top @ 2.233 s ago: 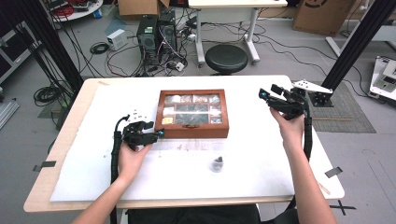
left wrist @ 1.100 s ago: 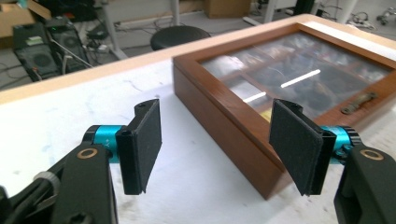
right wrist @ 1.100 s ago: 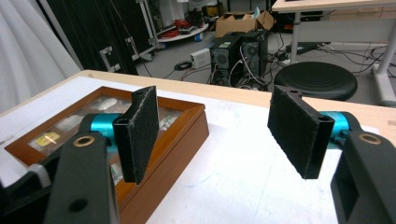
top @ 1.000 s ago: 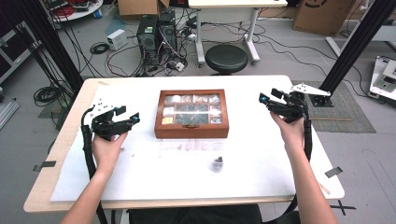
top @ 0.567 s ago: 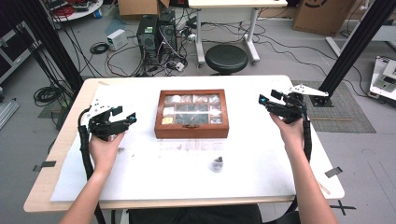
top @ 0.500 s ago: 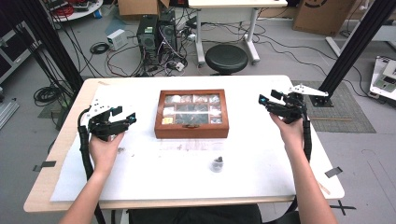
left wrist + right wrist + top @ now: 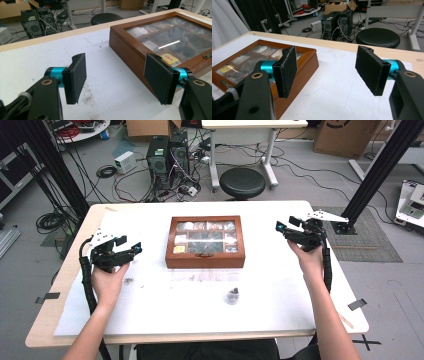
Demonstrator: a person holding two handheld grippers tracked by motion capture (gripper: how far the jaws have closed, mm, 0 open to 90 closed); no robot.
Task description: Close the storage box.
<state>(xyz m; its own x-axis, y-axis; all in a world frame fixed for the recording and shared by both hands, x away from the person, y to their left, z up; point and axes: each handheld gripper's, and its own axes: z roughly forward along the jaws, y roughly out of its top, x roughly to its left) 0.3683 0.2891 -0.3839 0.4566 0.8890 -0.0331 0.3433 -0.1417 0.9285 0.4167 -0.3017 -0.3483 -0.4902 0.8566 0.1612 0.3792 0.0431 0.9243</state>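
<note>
Left hand-held gripper (image 7: 131, 251) now left of wooden box (image 7: 205, 242), jaws apart

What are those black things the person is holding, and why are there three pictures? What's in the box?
Those are two hand-held grabbers, each with a two-jaw claw. One picture looks down from above: the left claw and the right claw sit on either side of a brown wooden box with a glass lid. The other two pictures come from little cameras riding on each claw, looking along its black padded jaws. Both claws are open and hold nothing. The box is shut; through the glass you see small compartments with bits inside, too small to name. Everything rests on a white sheet over a wooden table. A small clear lump lies nearer the person.
</note>
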